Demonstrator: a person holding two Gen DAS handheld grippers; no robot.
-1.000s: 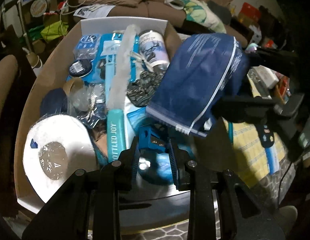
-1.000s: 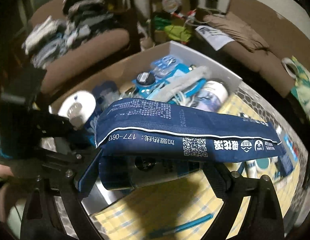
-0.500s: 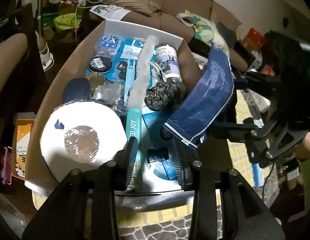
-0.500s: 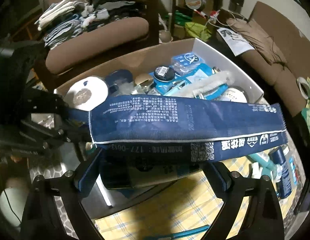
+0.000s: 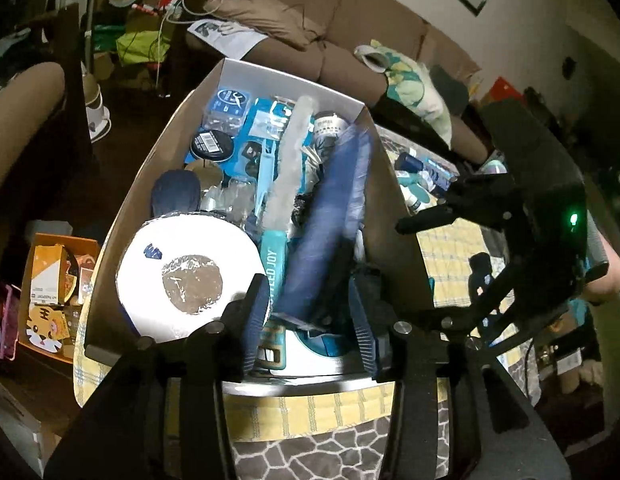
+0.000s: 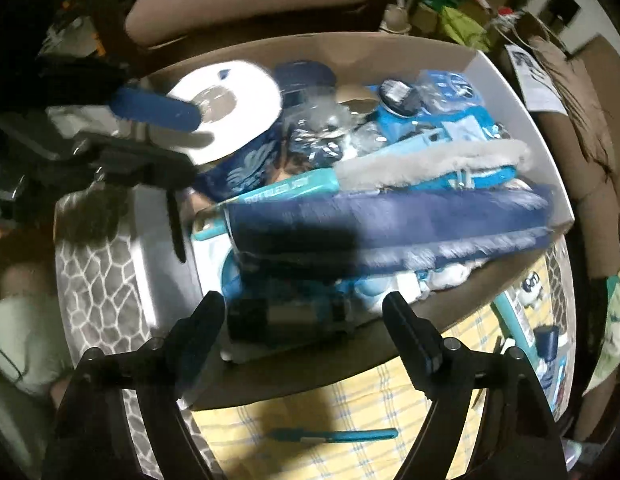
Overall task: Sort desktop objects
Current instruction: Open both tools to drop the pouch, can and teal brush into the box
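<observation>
A long navy pouch lies blurred along the right side of the open cardboard box, on top of the other items. My right gripper hovers over the box's near wall; its jaws are closing with nothing between them. My left gripper hangs over the near end of the box. Its jaws are opening and the pads touch nothing. The pouch's lower end shows below and between its fingers. A white paper roll fills one corner.
The box also holds a teal tube, a fluffy white brush and several blue packets. A teal pen lies on the yellow checked cloth. Bottles stand right of the box. An orange carton sits on the floor.
The right gripper carried the navy pouch over the box and let it go; the pouch now lies inside. The left gripper drew back and up, its jaws wider.
</observation>
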